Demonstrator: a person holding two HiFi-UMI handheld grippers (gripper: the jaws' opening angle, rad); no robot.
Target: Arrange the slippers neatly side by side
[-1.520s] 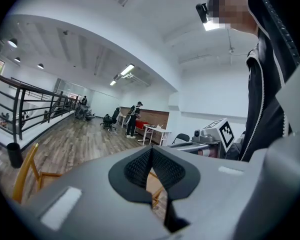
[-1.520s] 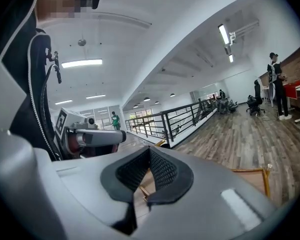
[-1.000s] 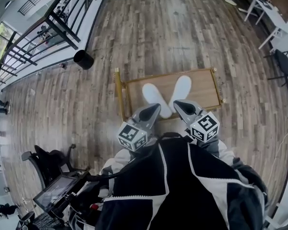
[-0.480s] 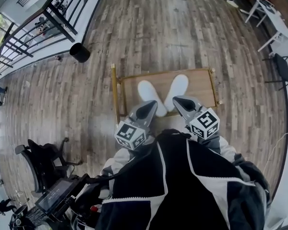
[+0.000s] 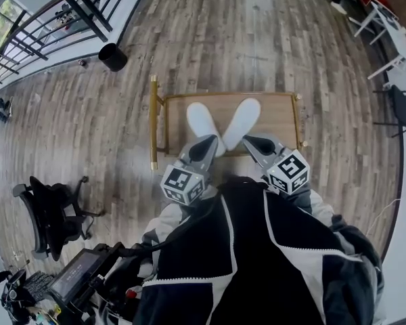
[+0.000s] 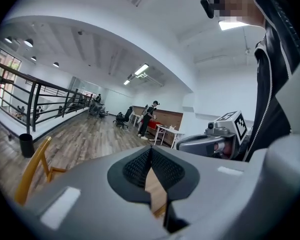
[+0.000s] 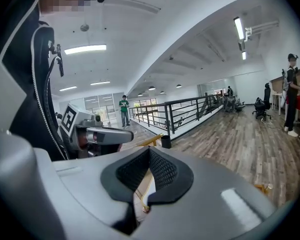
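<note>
1. Two white slippers lie on one low wooden tabletop point(image 5: 279, 117) with a gold frame. The left-hand slipper point(image 5: 201, 120) and the right-hand slipper point(image 5: 243, 117) form a V. Their far ends are spread apart and their near ends run together at the tabletop's near edge, so they are not parallel.
2. Two grippers are held just in front of the person's dark jacket, each with one marker cube.
3. The left gripper point(image 5: 211, 141) points at the near end of the left-hand slipper. Its fingers point(image 6: 135, 166) are clenched together with nothing between them. Whether the tip touches the slipper cannot be told.
4. The right gripper point(image 5: 250, 140) points at the tabletop's near edge, just beside the right-hand slipper's near end. Its fingers point(image 7: 165, 171) are also clenched on nothing.
5. On the wooden floor point(image 5: 257, 39), one black bin point(image 5: 112, 57) stands beyond the tabletop's left corner, near a dark railing point(image 5: 88, 2).
6. One black office chair point(image 5: 51, 212) stands well to the left.
7. One white table point(image 5: 396, 29) stands far off at the right.
</note>
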